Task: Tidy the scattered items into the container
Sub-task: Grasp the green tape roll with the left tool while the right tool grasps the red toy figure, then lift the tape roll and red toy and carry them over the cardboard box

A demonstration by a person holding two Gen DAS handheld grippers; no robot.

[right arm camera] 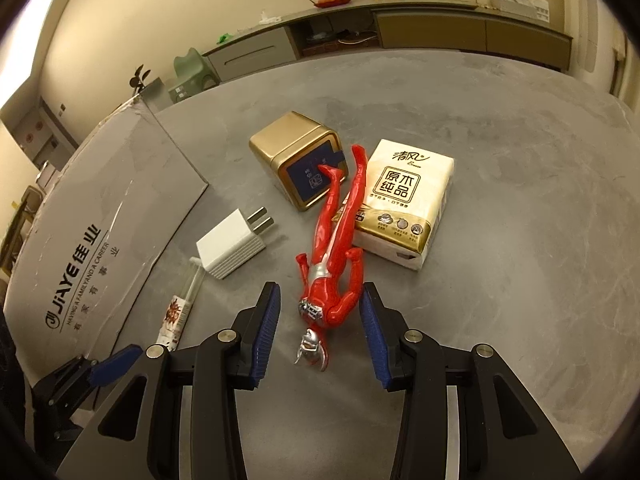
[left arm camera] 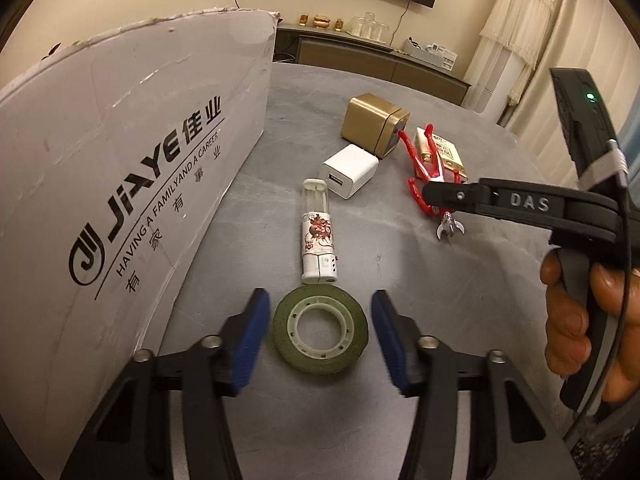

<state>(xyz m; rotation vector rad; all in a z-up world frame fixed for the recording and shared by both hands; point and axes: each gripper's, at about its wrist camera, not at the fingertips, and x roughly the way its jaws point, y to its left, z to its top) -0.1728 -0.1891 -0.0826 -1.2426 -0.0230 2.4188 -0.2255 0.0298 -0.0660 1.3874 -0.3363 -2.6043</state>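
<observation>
My left gripper hangs low over the grey surface with its jaws spread wide, the roll of green tape lying flat between the blue pads, which stand clear of it on both sides. Just past the tape lies a white tube with a red print, then a white charger and a gold tin tipped on its side. The cardboard box, printed JIAYE, stands along my left, close beside the tape. My right gripper is also wide open and holds nothing; its jaws flank the red and silver toy figure, which lies face up with its head toward me and one foot against the tin. A pack of tissues rests just beside the figure's legs. A hand grips the right tool's handle.
</observation>
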